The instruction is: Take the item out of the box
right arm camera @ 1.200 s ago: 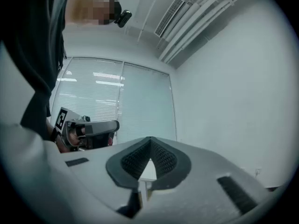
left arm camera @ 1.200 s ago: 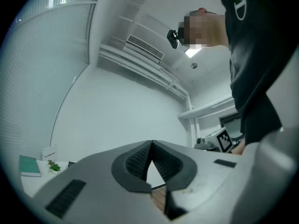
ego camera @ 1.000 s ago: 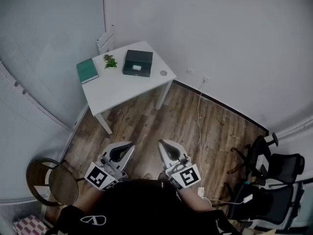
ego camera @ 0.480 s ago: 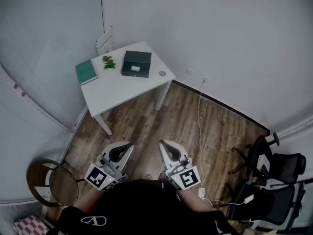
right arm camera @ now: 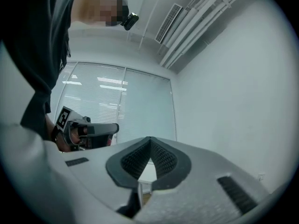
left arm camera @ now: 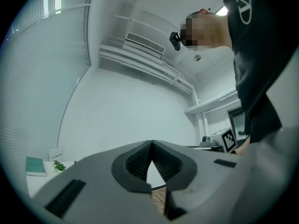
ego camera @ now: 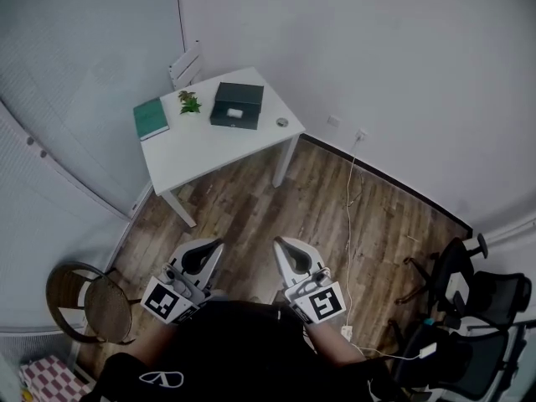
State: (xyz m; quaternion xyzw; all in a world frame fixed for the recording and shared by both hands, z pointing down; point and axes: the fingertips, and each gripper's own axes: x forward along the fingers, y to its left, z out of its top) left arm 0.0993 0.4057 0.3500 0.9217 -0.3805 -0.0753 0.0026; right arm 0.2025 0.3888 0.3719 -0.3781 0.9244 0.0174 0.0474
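A dark box [ego camera: 237, 105] with a small white label lies closed on the white table [ego camera: 201, 145] far ahead, near the room's corner. My left gripper [ego camera: 207, 249] and right gripper [ego camera: 285, 247] are held close to my body over the wood floor, well short of the table. Both point up and forward, with jaw tips touching and nothing between them. In the left gripper view my left gripper [left arm camera: 151, 142] is shut; the table's corner shows at lower left. In the right gripper view my right gripper [right arm camera: 149, 139] is shut, and the other gripper shows to its left.
On the table also lie a green book [ego camera: 151, 119], a small green plant [ego camera: 189, 102] and a small round object [ego camera: 282, 122]. A round wooden chair [ego camera: 84, 302] stands at left, black office chairs [ego camera: 477, 308] at right, and a cable [ego camera: 350, 191] runs across the floor.
The head view has shifted slightly, so the table and box sit a little further right and lower. Both grippers stay shut and low by my body.
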